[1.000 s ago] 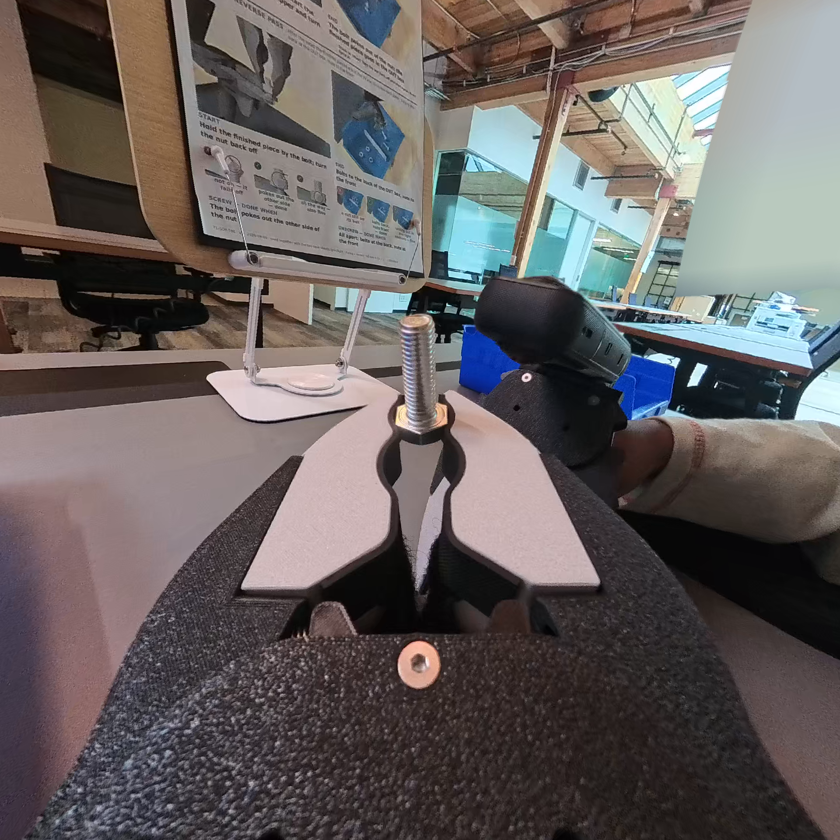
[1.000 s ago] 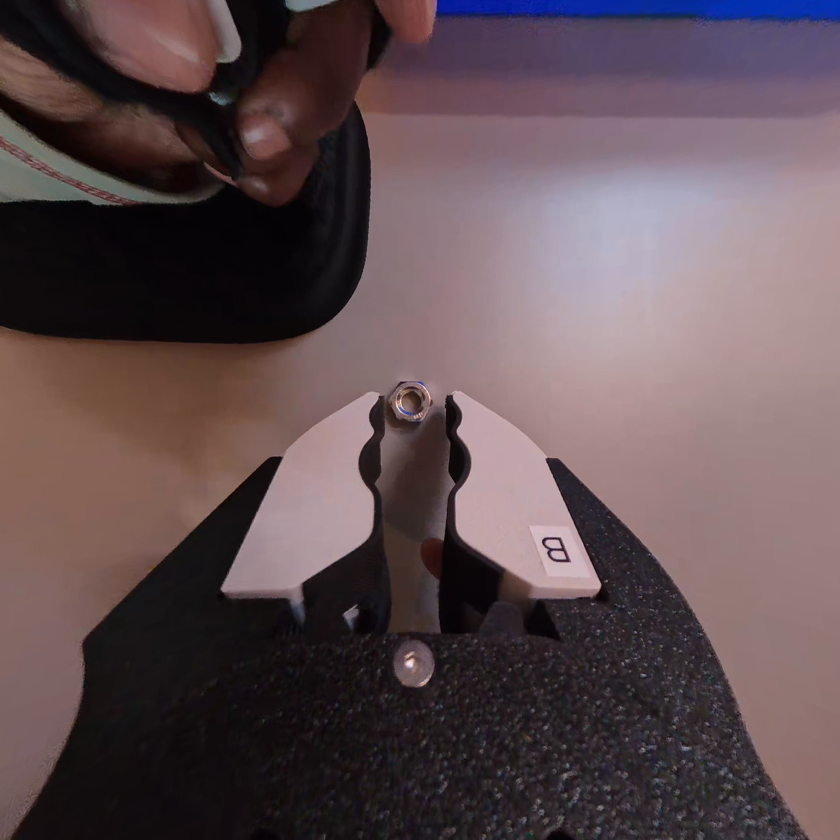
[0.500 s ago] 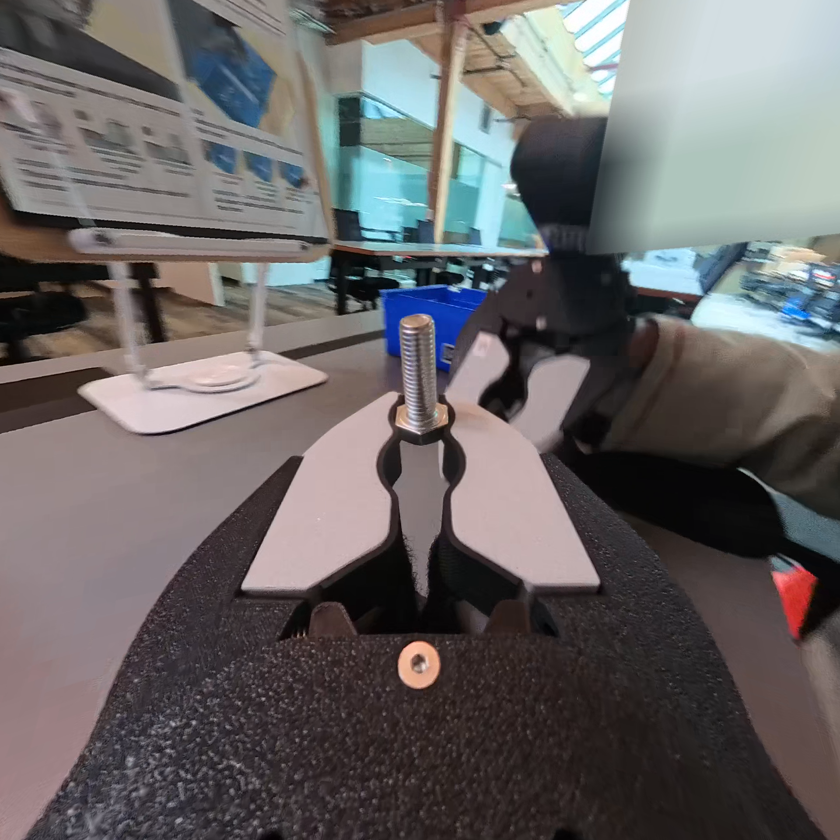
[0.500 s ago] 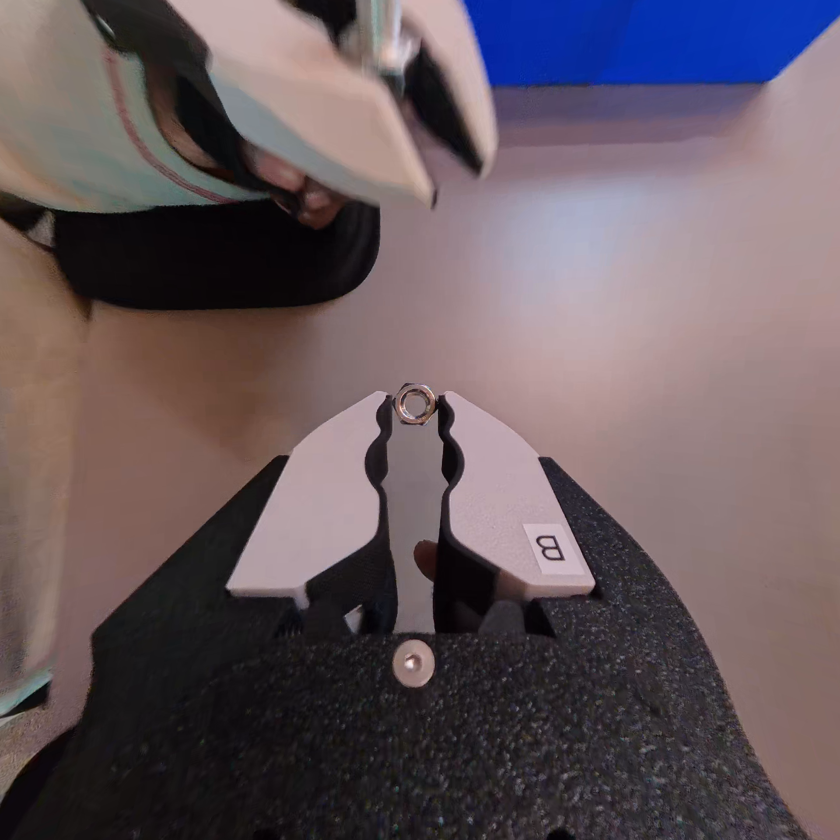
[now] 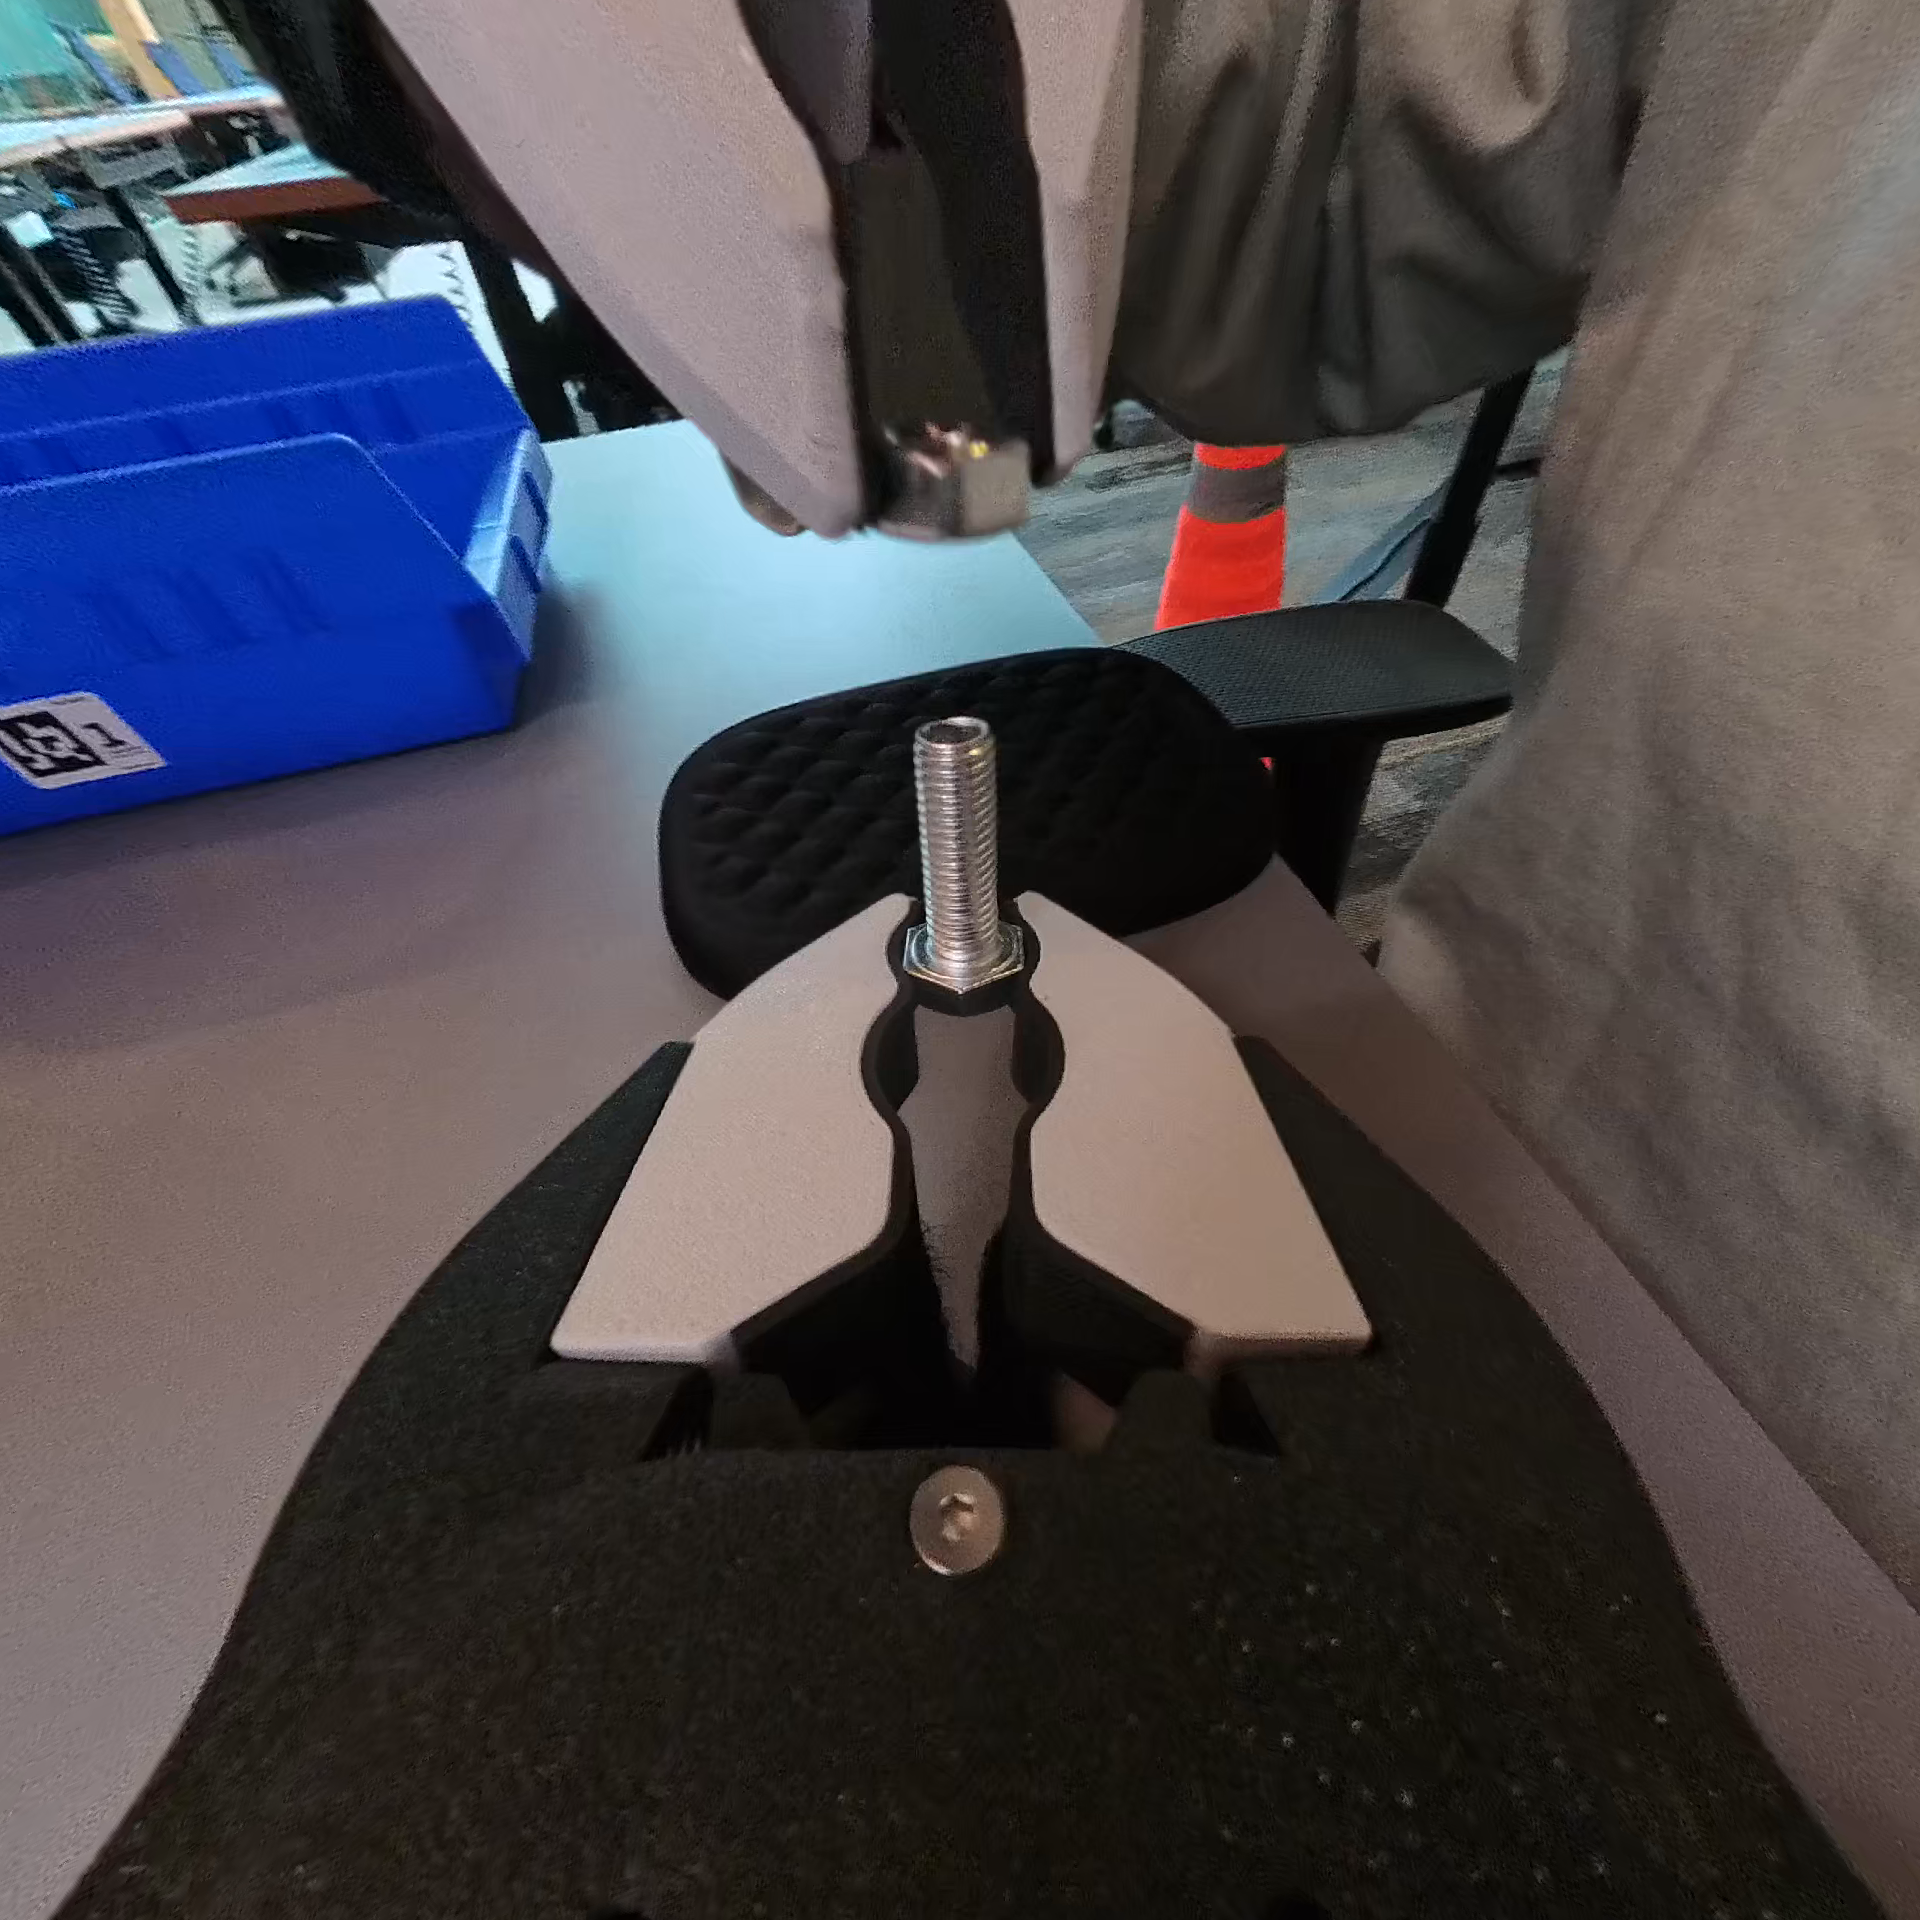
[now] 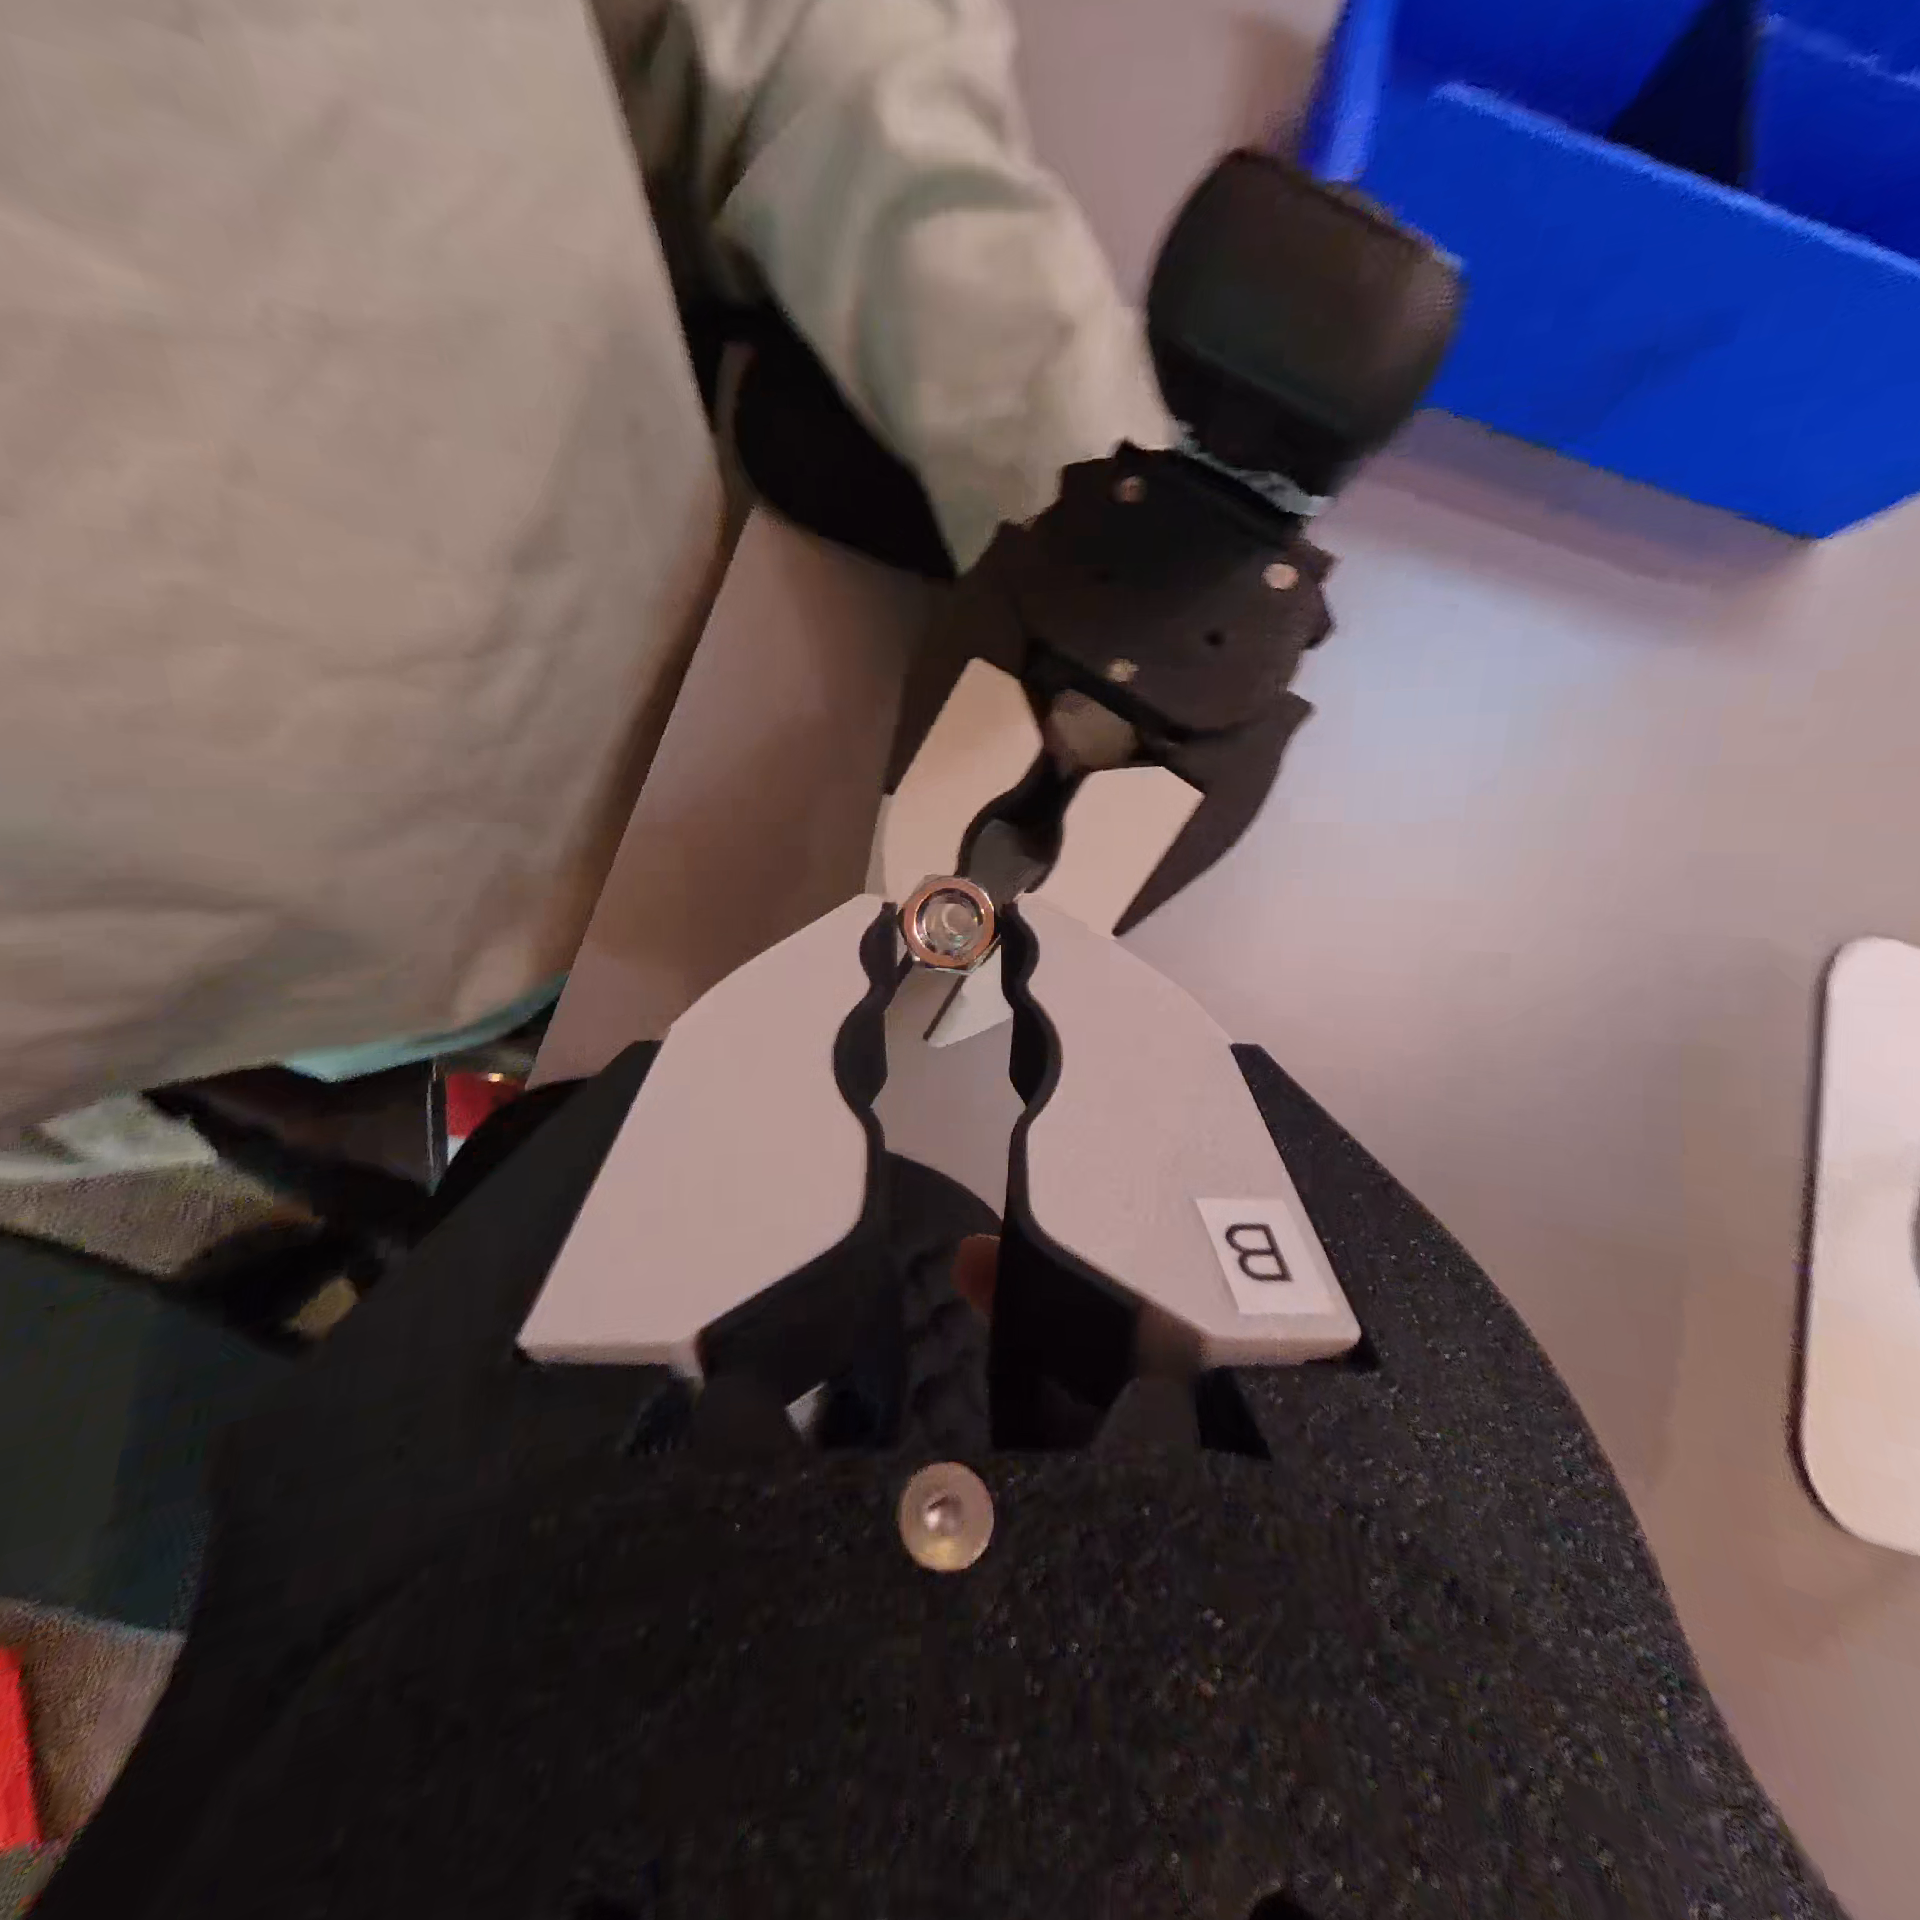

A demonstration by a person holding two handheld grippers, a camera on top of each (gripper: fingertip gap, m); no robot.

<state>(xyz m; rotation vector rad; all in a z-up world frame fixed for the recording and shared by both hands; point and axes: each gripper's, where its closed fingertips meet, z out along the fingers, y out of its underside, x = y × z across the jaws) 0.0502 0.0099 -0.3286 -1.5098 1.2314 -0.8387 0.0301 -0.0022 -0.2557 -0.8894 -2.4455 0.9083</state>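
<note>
**Bolt and nut held apart above grey table**

The left gripper [image 5: 961, 961] is clenched on the hex head of a silver bolt [image 5: 954, 831], its threaded shank pointing up and away. Above it hangs the right gripper [image 6: 948, 925], fingertips pinching a small silver nut [image 6: 948, 923], clear of the bolt's tip. Beyond lie a black padded armrest [image 5: 1091, 790], the grey table [image 5: 312, 1039] and a blue bin [image 5: 239, 582].

**Assembly bench in an open-plan office**

A grey worktable [image 5: 312, 1039] carries a blue plastic parts bin [image 5: 239, 561] with a label. Beyond it stand more desks [image 5: 208, 197] and rolling chairs. A black mesh chair armrest [image 5: 1320, 655] and an orange cone [image 5: 1226, 551] sit alongside.
</note>
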